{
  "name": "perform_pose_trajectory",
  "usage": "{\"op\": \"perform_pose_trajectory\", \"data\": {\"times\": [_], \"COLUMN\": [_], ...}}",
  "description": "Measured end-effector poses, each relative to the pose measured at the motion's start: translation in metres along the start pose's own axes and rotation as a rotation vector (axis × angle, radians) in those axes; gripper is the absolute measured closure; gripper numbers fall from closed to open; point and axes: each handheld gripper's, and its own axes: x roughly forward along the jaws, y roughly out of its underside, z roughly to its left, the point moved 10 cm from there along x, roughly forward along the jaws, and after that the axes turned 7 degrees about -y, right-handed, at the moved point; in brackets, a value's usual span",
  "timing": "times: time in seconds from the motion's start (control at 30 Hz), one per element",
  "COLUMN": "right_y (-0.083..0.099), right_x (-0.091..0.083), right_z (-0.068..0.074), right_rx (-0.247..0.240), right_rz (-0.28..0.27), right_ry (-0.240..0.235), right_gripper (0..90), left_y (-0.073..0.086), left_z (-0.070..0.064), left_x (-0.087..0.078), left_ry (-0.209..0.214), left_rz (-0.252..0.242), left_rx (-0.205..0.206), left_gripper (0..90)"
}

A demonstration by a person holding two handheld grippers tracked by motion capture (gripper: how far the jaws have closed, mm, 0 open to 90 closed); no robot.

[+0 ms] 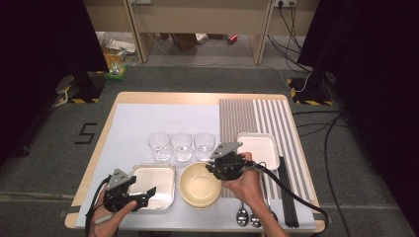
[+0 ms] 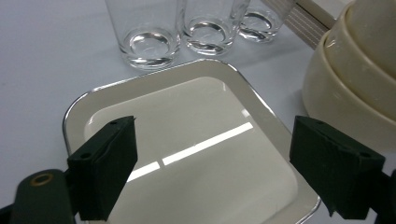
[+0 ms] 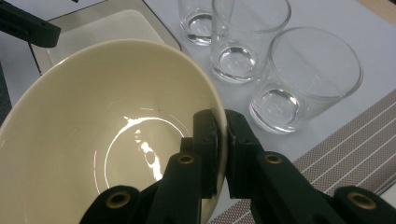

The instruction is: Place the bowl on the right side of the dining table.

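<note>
High view: the right gripper (image 1: 216, 167) is clamped on the far right rim of the top cream bowl (image 1: 198, 185), which sits in a stack of like bowls near the table's (image 1: 99, 148) front edge, about midway along it. The right hand (image 1: 245, 183) is plainly the nearer one to the bowl. The left gripper (image 1: 144, 193) hangs over the front-left corner of the square metal-rimmed tray (image 1: 159, 183) immediately left of the stack, jaws spread and empty. Three drinking glasses (image 1: 182, 146) stand in a row behind tray and bowls. The tray lies leftward from the held bowl, close alongside. A dark mark like the figure "5" (image 1: 86, 133) is on the floor left of the table.

Left gripper view: both jaws stand wide apart over the tray (image 2: 196, 126), touching nothing. The bowl stack (image 2: 345, 88) is at the right, just beside the tray's edge; two nested rims are distinguishable.

Right gripper view: the jaws pinch the bowl's (image 3: 107, 130) wall, one inside and one outside the rim. The bowl appears tilted, possibly already lifted off the stack; this cannot be confirmed. The nearest glass (image 3: 308, 79) stands close beyond the rim. No brand or label is legible.
</note>
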Motion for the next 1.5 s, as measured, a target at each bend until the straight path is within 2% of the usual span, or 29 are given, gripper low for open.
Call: {"op": "perform_pose_trajectory", "data": {"times": [0.1,0.23,0.27,0.33,0.37,0.4,0.47,0.57,0.83,1.03,1.17,1.23,1.27,1.3,1.43,1.5], "right_y": [-0.002,-0.002,-0.002,-0.001,-0.001,-0.001,-0.001,0.0,0.0,0.0,0.0,0.0,0.0,0.0,0.002,0.002], "right_x": [-0.001,-0.001,-0.001,-0.001,-0.001,0.0,0.0,0.0,0.001,0.001,0.0,0.0,0.0,0.0,0.001,0.002], "right_z": [0.001,0.001,0.001,0.0,0.0,0.0,0.0,0.0,-0.001,-0.001,-0.001,-0.001,0.0,0.001,0.002,0.002], "right_rx": [-0.014,-0.016,-0.016,-0.011,-0.011,-0.008,-0.007,0.0,0.004,0.017,0.033,0.049,0.059,0.067,0.076,0.075], "right_rz": [0.009,0.001,0.003,0.006,0.006,0.006,0.006,0.006,0.005,0.006,-0.007,-0.006,-0.005,-0.002,0.007,0.011], "right_ry": [0.011,0.01,0.008,0.003,0.003,0.001,0.0,-0.005,-0.012,-0.015,-0.028,-0.029,-0.039,-0.041,-0.052,-0.055], "right_gripper": [84.8,84.7,84.7,84.7,84.7,84.7,84.7,84.7,84.6,84.3,83.3,82.0,78.6,77.1,74.9,74.4], "left_y": [-0.003,-0.008,-0.008,-0.012,-0.012,-0.013,-0.014,-0.016,-0.022,-0.024,-0.023,-0.023,-0.023,-0.022,-0.02,-0.02], "left_z": [-0.006,-0.025,-0.025,-0.041,-0.041,-0.053,-0.057,-0.074,-0.087,-0.09,-0.094,-0.093,-0.091,-0.091,-0.095,-0.095], "left_x": [-0.002,-0.006,-0.006,-0.008,-0.008,-0.009,-0.009,-0.012,-0.007,-0.005,-0.004,-0.003,0.0,0.0,0.002,0.003], "left_ry": [0.011,0.048,0.048,0.079,0.079,0.106,0.111,0.145,0.16,0.151,0.168,0.16,0.148,0.149,0.168,0.164], "left_rz": [-0.013,-0.037,-0.037,-0.053,-0.053,-0.057,-0.062,-0.066,-0.049,-0.05,-0.035,-0.031,-0.027,-0.02,0.002,0.003], "left_rx": [0.009,0.032,0.032,0.049,0.049,0.058,0.061,0.083,0.089,0.093,0.087,0.085,0.077,0.073,0.068,0.064], "left_gripper": [14.8,14.8,14.8,14.8,14.7,14.7,14.8,14.8,14.7,14.7,14.0,12.7,6.0,4.7,1.7,1.1]}}
